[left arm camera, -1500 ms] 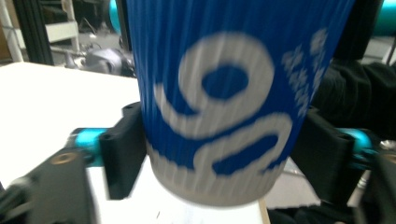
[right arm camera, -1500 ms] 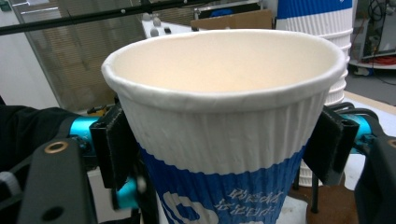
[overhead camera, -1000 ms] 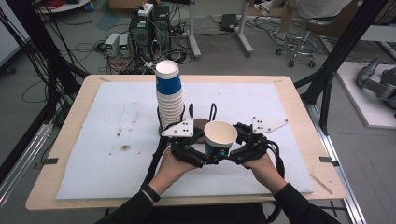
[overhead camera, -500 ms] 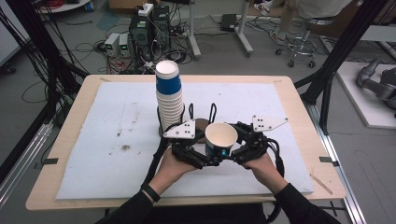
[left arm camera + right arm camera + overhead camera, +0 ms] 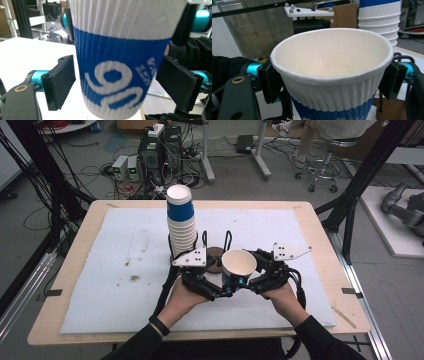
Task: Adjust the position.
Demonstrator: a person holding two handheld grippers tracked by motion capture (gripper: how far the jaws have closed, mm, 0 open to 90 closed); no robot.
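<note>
Right hand-held gripper — level, around cup

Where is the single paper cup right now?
In the high view the single cup sits upright at table centre between both claws, right of the cup stack and beside a brown disc.

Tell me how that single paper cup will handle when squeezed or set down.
The cup is probably light: it looks empty inside. Its thin paper wall would likely dent under a hard squeeze, though the ribbed surface should resist slipping. Wider at the rim than lower down, it may tip easily if bumped.
</note>
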